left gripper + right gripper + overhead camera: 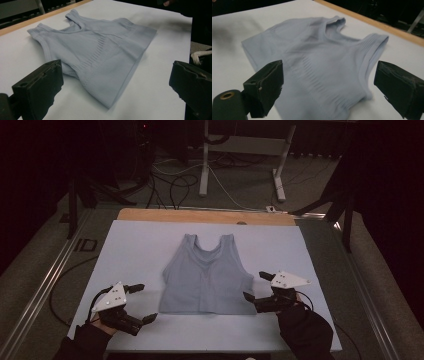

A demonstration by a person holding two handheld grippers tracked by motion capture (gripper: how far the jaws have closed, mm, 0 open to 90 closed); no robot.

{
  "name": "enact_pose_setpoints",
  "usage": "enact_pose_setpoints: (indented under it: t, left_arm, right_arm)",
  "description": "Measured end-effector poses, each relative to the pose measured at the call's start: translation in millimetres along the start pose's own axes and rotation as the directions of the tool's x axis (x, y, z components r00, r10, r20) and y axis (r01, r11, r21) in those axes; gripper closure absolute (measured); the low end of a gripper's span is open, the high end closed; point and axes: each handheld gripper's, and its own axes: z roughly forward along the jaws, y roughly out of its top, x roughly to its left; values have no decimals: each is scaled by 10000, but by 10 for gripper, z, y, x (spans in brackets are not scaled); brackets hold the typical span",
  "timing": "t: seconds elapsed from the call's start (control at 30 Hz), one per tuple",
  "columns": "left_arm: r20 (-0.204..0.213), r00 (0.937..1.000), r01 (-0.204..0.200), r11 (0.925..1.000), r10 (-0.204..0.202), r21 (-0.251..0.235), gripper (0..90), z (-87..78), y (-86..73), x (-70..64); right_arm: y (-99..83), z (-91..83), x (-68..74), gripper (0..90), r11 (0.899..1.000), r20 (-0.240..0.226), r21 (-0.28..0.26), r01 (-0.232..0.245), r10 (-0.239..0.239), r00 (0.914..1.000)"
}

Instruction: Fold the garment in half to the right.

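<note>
The pale blue ribbed tank top [206, 275] lies flat at the centre of my desk [135, 245], straps away from me. My left tool [142, 303] and right tool [256, 286] flank its hem, both jaws spread wide, empty.

Left flank: we see bare white sheet [135, 250] between the left gripper [141, 302] and the tank top [206, 276].
Right flank: the right gripper [256, 285] sits just beside the hem corner.
Far side: open sheet up to the wooden table edge [200, 215].
</note>
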Motion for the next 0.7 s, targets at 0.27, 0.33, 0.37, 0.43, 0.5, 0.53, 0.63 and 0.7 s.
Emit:
enact_pose_setpoints:
  t: [0.27, 0.33, 0.37, 0.43, 0.5, 0.53, 0.63, 0.7]
  left_arm:
    - [-125, 9999, -73, 9999, 74, 93, 2, -2, 91, 0]
    - [-178, 9997, -137, 9999, 138, 101, 2, -4, 113, -1]
    - [-195, 9997, -138, 9999, 140, 98, 2, -6, 123, 2]
    - [-219, 9997, -101, 9999, 103, 107, 2, -6, 141, 2]
    - [-279, 9995, -141, 9997, 146, 181, 2, -2, 157, -5]
    - [-321, 9994, -128, 9996, 136, 255, 2, 2, 164, -5]
    - [-401, 9991, -123, 9992, 139, 381, 2, 20, 184, -17]
    - [-433, 9989, -186, 9987, 206, 465, 2, 33, 197, -31]
  right_arm:
    - [226, 144, -61, 90, 9998, -156, -176, 127, -130, 9998]
    - [299, 192, -70, 90, 9993, -144, -254, 271, -275, 9995]
    - [322, 203, -74, 90, 9990, -131, -312, 325, -329, 9994]
    - [387, 232, -90, 90, 9986, -190, -396, 348, -356, 9992]
    - [451, 263, -94, 90, 9978, -165, -429, 504, -511, 9986]
    - [479, 281, -99, 90, 9972, -154, -458, 595, -603, 9981]
    - [554, 347, -115, 90, 9970, -250, -446, 631, -643, 9976]
    - [602, 401, -122, 90, 9966, -292, -418, 713, -726, 9969]
